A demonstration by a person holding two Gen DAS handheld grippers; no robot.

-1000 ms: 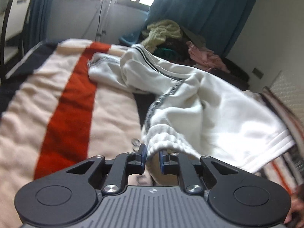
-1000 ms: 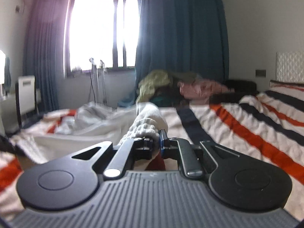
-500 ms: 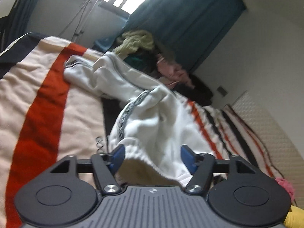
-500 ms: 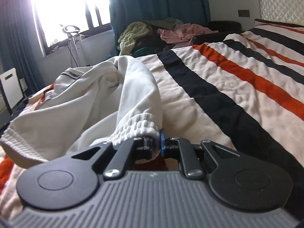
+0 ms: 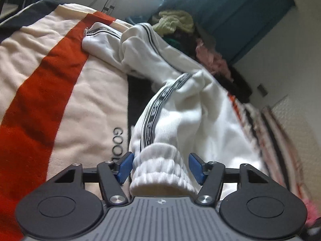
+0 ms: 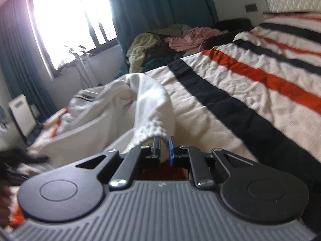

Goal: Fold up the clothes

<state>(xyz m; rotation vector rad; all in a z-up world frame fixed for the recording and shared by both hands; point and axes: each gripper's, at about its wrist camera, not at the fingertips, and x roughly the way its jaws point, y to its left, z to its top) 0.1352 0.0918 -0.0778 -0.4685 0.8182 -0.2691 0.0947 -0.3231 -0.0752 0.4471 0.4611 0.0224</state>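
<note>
Angled down over the striped cream, orange and black bed blanket [image 5: 60,92], the left tongs [image 5: 160,166], just closing, straddle the white ribbed-cuff track trousers [image 5: 180,120] ungripped, while the right tongs [image 6: 165,147] pinch another cuff, clothes pile [image 6: 160,40] beyond.

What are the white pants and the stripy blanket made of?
The white pants look like soft knit cotton, sweatpants style: fine ribbing shows in the cloth, the cuff is gathered elastic, and a woven black band runs down the leg. The stripy blanket looks like fuzzy fleece or plush, matte and slightly crinkled. The exact fibre can't be told.
</note>
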